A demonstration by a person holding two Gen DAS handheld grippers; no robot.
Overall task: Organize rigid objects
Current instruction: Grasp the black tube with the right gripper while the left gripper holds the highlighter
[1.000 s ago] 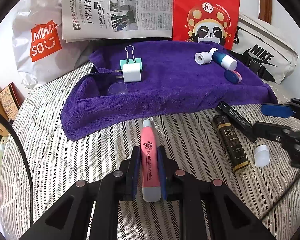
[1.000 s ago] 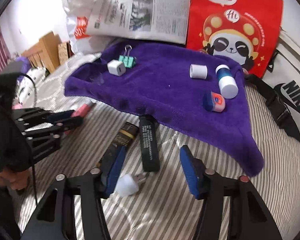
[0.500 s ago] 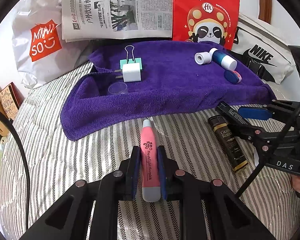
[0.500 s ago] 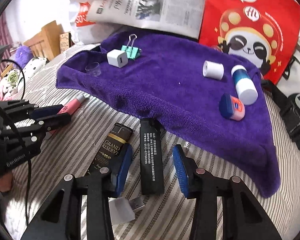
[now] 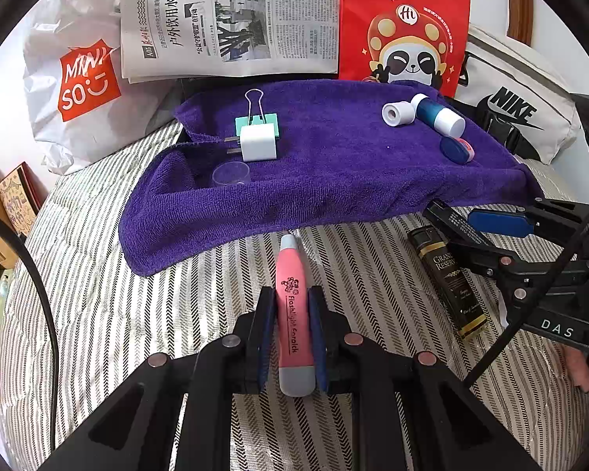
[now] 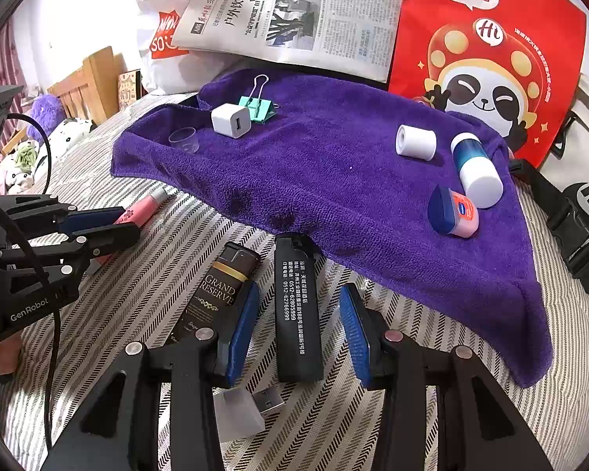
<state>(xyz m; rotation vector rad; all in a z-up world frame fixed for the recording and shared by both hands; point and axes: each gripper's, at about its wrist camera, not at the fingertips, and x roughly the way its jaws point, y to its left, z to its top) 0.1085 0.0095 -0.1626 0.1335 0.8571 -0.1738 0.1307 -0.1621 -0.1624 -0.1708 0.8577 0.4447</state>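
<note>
My left gripper (image 5: 291, 302) is shut on a pink flashlight earpick (image 5: 292, 306) and holds it just over the striped bedcover, short of the purple towel (image 5: 326, 172). My right gripper (image 6: 299, 304) is open, its fingers on either side of a black lighter (image 6: 296, 306) that lies on the bedcover. A brown "Grand Reserve" lighter (image 6: 216, 294) lies left of it and a white USB stick (image 6: 243, 412) lies under the gripper. On the towel lie a white charger (image 5: 257, 143), a teal binder clip (image 5: 255, 117), a clear cap (image 5: 231, 174), a white roll (image 5: 396, 113), a blue-and-white tube (image 5: 438, 114) and a small blue-pink jar (image 5: 456, 150).
A newspaper (image 5: 231, 19), a red panda bag (image 5: 404, 27), a white Miniso bag (image 5: 78, 78) and a Nike bag (image 5: 518, 110) stand along the back. Wooden furniture and soft toys (image 6: 59, 117) are off the bed's left edge.
My right gripper has moved forward and left from over the USB stick until its open fingers straddle the black lighter. My left gripper has kept still, holding the earpick.
</note>
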